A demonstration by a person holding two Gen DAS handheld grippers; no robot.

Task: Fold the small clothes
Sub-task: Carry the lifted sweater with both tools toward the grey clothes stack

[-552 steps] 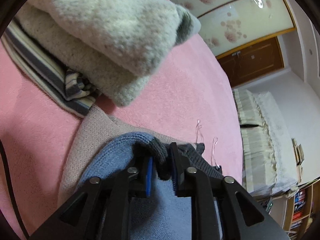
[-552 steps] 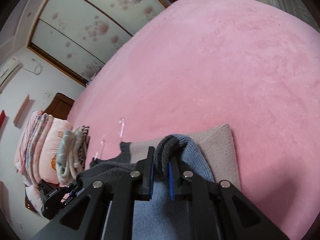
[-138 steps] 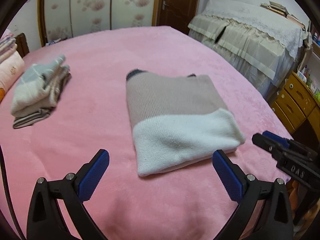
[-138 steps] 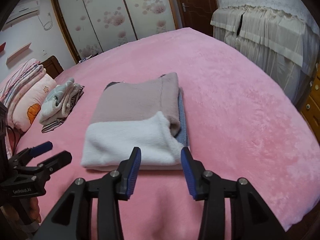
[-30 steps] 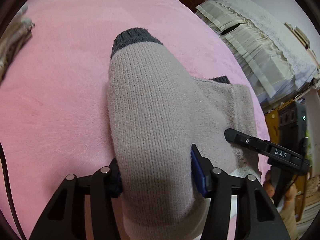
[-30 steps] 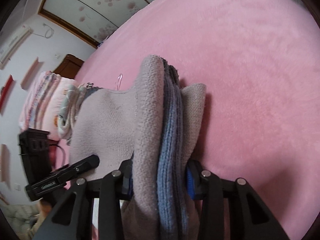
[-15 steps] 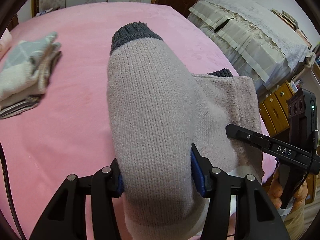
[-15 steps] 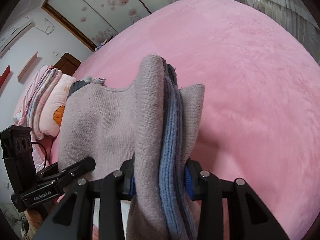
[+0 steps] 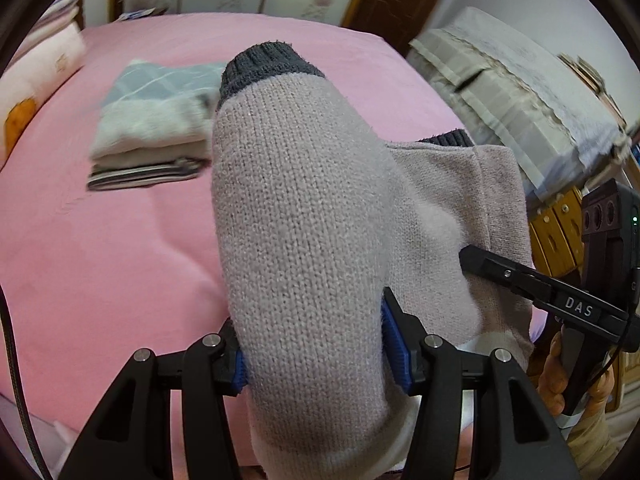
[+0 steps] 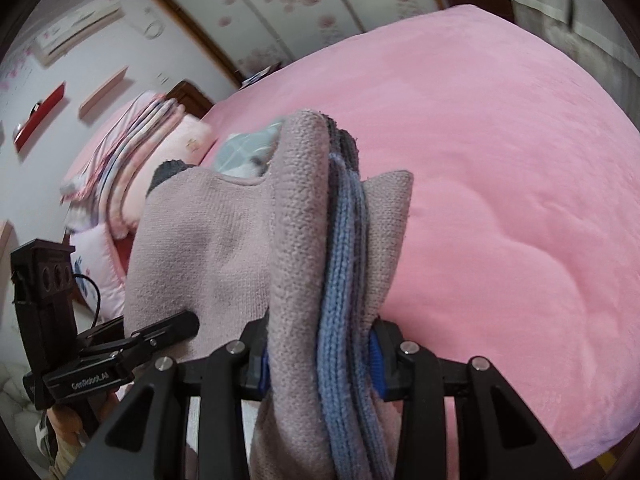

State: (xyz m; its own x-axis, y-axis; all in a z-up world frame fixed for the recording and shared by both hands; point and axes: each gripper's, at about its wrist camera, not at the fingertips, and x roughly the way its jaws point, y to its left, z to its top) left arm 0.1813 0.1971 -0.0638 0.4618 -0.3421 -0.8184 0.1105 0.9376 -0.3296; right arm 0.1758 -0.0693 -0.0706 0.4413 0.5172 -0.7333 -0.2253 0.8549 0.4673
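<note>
Sweater point(image 9: 304, 240) clamped between left gripper point(image 9: 316, 350) jaws, right gripper point(image 10: 320, 354) jaws

Big pink bed point(image 10: 500, 128) under me, floral wardrobe doors point(image 10: 280, 4) behind it. I can see red and wooden wall shelves point(image 10: 40, 116), an air conditioner point(image 10: 78, 22) up high, and a cloth-covered cabinet point(image 9: 520, 100) beside a dark door point(image 9: 396, 4).

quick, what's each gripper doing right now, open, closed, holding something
Left gripper: closed on the folded sweater.
Right gripper: closed on the same sweater's other edge, lifted above the pink bed.
</note>
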